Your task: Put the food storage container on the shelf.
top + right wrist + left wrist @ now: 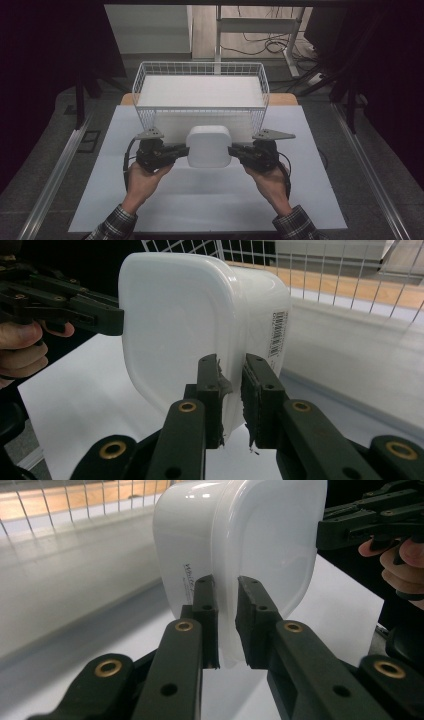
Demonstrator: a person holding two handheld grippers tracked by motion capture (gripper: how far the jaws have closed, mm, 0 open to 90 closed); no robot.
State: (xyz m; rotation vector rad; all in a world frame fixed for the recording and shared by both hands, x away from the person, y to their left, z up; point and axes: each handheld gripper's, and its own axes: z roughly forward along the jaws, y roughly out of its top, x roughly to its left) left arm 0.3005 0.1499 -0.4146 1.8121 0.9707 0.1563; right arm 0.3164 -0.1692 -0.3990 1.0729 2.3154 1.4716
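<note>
**Together, two claws carry one white container**

Plainly, both claws are clamped on the same thing: a white plastic container [209,146] with rounded corners, held between them above the pale table top [150,210]. The left gripper [186,150] pinches the container's rim on its left side, and in the left gripper view the two black jaws stand close together with the thin translucent lip [227,630] squeezed between the pads. The right gripper [231,150] does the same on the opposite side; in the right gripper view its jaws close on the rim edge [232,390], with the barcode label [277,335] just beyond the right jaw.

Seen from each claw, the other one bites the far edge of the container (its fingers wrapped round the handle show at the margin). Just beyond both claws, past the container, stands a white wire basket [200,70], its near wall close behind the container and its floor lined in white. The person's hands [142,180] grip the claws from the near side, checked sleeves [112,227] at the bottom edge.
</note>
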